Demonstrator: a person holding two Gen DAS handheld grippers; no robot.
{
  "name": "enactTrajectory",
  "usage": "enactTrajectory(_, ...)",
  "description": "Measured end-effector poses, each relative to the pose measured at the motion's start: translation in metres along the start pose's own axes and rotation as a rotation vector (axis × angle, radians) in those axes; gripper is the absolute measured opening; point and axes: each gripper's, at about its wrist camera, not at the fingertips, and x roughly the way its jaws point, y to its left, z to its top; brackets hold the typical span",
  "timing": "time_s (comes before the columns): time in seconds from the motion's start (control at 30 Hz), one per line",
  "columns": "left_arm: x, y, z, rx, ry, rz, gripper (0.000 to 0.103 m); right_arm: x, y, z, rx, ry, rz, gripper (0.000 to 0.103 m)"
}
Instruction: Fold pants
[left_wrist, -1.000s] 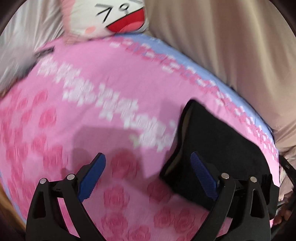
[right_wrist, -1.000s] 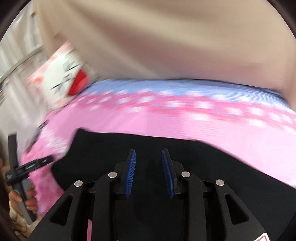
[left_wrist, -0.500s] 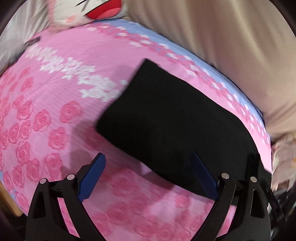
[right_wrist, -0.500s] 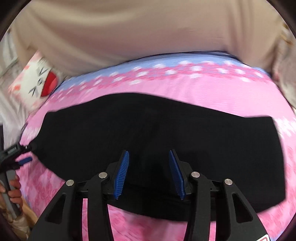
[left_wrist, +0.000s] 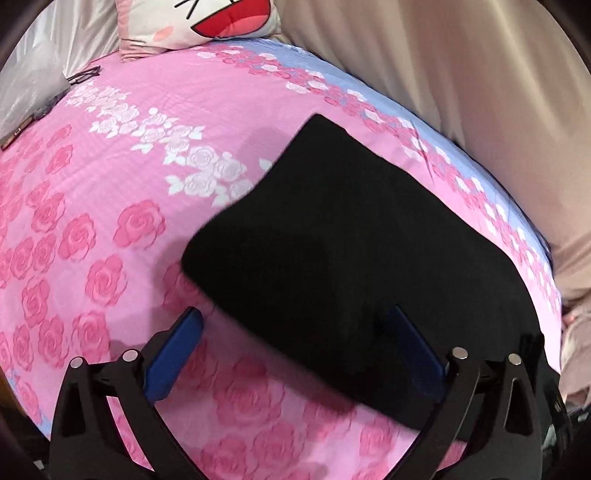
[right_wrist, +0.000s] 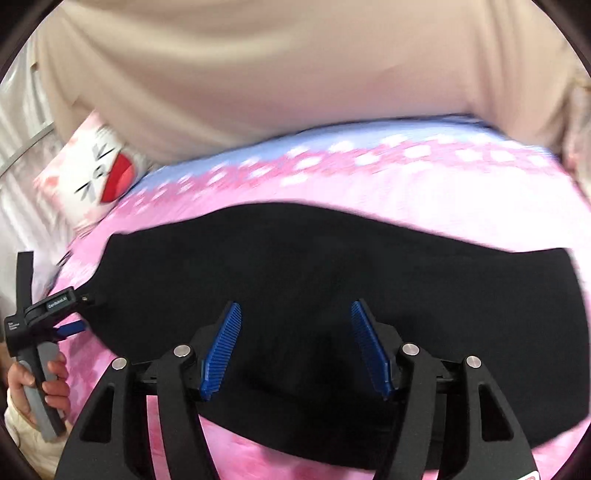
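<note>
Pants (right_wrist: 332, 280) lie folded flat on our pink bedspread (left_wrist: 110, 184); left gripper (left_wrist: 295, 343) spread wide, right gripper (right_wrist: 295, 343) just opening, both empty.

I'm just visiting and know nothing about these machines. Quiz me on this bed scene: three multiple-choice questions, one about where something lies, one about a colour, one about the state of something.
1. Where does the cartoon-face pillow lie?
A. On top of the pants
B. At the far end of the bed, apart from the pants
C. Between the blue fingers

2. What colour are the folded pants?
A. Black
B. White
C. Red

3. How does the right gripper stand?
A. Clamped on the pillow
C. Shut tight with nothing between its fingers
B. Open above the pants, gripping nothing

Answers:
1. B: the pillow sits at the top edge of the left wrist view, with the pink rose bedsheet between it and the pants.
2. A: the cloth is plain black in both views.
3. B: its jaws have just been opening, and the blue fingers stand apart over the cloth.
</note>
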Motion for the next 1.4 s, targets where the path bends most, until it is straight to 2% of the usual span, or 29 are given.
enactTrajectory(0.2,0.013,-0.013,0.01,0.003,-0.026,0.08,0.098,-0.02,-0.045,-0.014,0.107,0.001,-0.059,0.062)
enactTrajectory(0.23,0.014,-0.015,0.012,-0.002,-0.037,0.075,0.094,-0.022,-0.052,-0.016,0.124,-0.001,-0.062,0.062)
enactTrajectory(0.27,0.014,-0.016,0.014,-0.008,-0.051,0.065,0.085,-0.025,-0.057,-0.017,0.137,-0.006,-0.065,0.062)
enactTrajectory(0.3,0.013,-0.016,0.017,-0.014,-0.071,0.062,0.046,-0.029,-0.064,-0.017,0.148,-0.013,-0.074,0.062)
enactTrajectory(0.33,0.015,-0.018,0.023,-0.022,-0.046,-0.009,0.023,-0.034,-0.071,-0.017,0.157,-0.027,-0.09,0.062)
enactTrajectory(0.37,0.017,-0.021,0.028,-0.034,-0.014,-0.058,0.022,-0.04,-0.078,-0.017,0.169,-0.044,-0.104,0.062)
enactTrajectory(0.4,0.011,-0.028,0.033,-0.025,-0.02,-0.054,0.021,-0.048,-0.089,-0.017,0.187,-0.062,-0.114,0.062)
enactTrajectory(0.43,-0.004,-0.044,0.036,0.025,-0.069,-0.063,0.021,-0.056,-0.097,-0.017,0.203,-0.083,-0.128,0.062)
enactTrajectory(0.5,-0.038,-0.083,0.037,0.146,-0.164,-0.098,0.021,-0.069,-0.114,-0.018,0.23,-0.113,-0.157,0.062)
enactTrajectory(0.53,-0.062,-0.112,0.032,0.225,-0.216,-0.141,0.021,-0.075,-0.121,-0.019,0.241,-0.124,-0.166,0.062)
enactTrajectory(0.6,-0.09,-0.159,0.02,0.343,-0.254,-0.224,0.021,-0.086,-0.137,-0.022,0.273,-0.147,-0.183,0.062)
enactTrajectory(0.7,-0.12,-0.237,-0.015,0.531,-0.25,-0.361,0.023,-0.096,-0.153,-0.027,0.297,-0.167,-0.201,0.063)
enactTrajectory(0.77,-0.123,-0.285,-0.05,0.635,-0.203,-0.428,0.027,-0.1,-0.162,-0.031,0.308,-0.17,-0.207,0.063)
enactTrajectory(0.8,-0.12,-0.304,-0.067,0.682,-0.176,-0.442,0.044,-0.101,-0.168,-0.034,0.319,-0.166,-0.204,0.063)
enactTrajectory(0.83,-0.108,-0.329,-0.09,0.747,-0.139,-0.434,0.074,-0.101,-0.174,-0.036,0.326,-0.16,-0.205,0.063)
enactTrajectory(0.87,-0.095,-0.349,-0.113,0.802,-0.115,-0.397,0.088,-0.101,-0.178,-0.038,0.331,-0.157,-0.21,0.063)
enactTrajectory(0.93,-0.074,-0.37,-0.146,0.868,-0.082,-0.336,0.09,-0.103,-0.188,-0.041,0.338,-0.144,-0.218,0.063)
enactTrajectory(1.0,-0.068,-0.374,-0.169,0.889,-0.036,-0.349,0.09,-0.107,-0.197,-0.044,0.344,-0.14,-0.227,0.063)
enactTrajectory(1.1,-0.088,-0.371,-0.185,0.908,-0.056,-0.399,0.091,-0.111,-0.206,-0.044,0.353,-0.143,-0.214,0.063)
enactTrajectory(1.23,-0.124,-0.349,-0.162,0.849,-0.076,-0.505,0.094,-0.104,-0.197,-0.032,0.341,-0.141,-0.074,0.063)
enactTrajectory(1.27,-0.13,-0.339,-0.149,0.815,-0.092,-0.506,0.095,-0.1,-0.19,-0.029,0.33,-0.131,-0.039,0.063)
enactTrajectory(1.3,-0.133,-0.327,-0.134,0.776,-0.119,-0.491,0.096,-0.091,-0.179,-0.022,0.301,-0.105,0.027,0.068)
enactTrajectory(1.33,-0.133,-0.317,-0.118,0.744,-0.146,-0.458,0.096,-0.082,-0.167,-0.016,0.272,-0.084,0.085,0.075)
enactTrajectory(1.4,-0.13,-0.297,-0.097,0.686,-0.193,-0.385,0.096,-0.06,-0.146,-0.006,0.218,-0.033,0.148,0.079)
